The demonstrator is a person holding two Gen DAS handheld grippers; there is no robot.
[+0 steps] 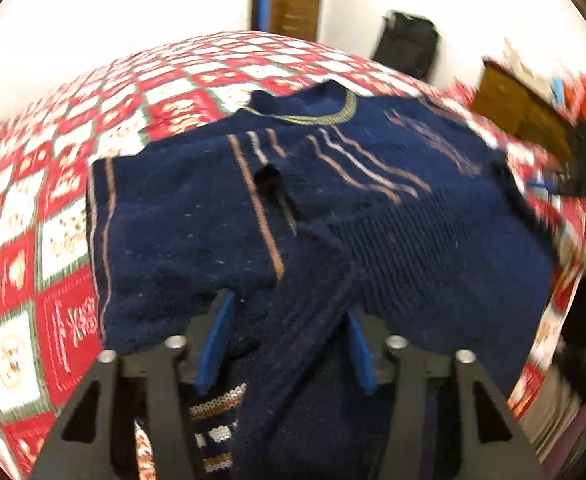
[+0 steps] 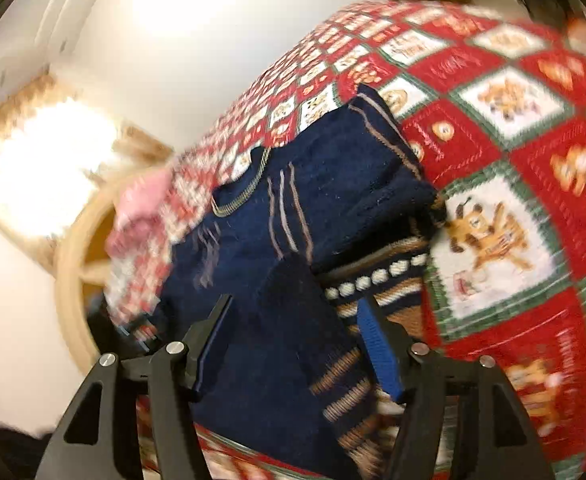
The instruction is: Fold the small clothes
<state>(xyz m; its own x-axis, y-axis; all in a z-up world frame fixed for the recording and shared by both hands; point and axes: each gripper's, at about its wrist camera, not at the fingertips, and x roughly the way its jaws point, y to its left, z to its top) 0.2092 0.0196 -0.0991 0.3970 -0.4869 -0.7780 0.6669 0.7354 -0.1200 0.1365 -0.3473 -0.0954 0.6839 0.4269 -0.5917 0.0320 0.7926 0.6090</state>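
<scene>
Left gripper [image 1: 285, 344]: jaws apart, blue pads [image 1: 217, 340] on either side of a raised ridge of navy knit; pad contact with the fabric not discernible, frame blurred. Right gripper [image 2: 297, 348]: jaws apart, blue pad [image 2: 381, 352] beside the patterned hem band, knit lying between the fingers, no clamping visible.

Navy sweater [image 1: 373, 208]: spread on the quilt, collar [image 1: 321, 114] with olive trim pointing away from the left gripper. Tan and white stripes across the chest. One sleeve [image 1: 309, 312] laid diagonally over the body toward the left gripper. Hem band [image 2: 377, 276] with white dots and tan stripes, just beside the right gripper. No label or brand mark legible on the garment.

Quilt [image 1: 65, 240]: red and white squares edged in green, printed with cartoon animal figures. Script-like white marks in some red squares, too blurred to read.

Pink cloth [image 2: 141, 208]: at the far quilt edge, beyond the sweater, in the right wrist view.

Black bag [image 1: 407, 44]: against the white wall, past the quilt.
</scene>
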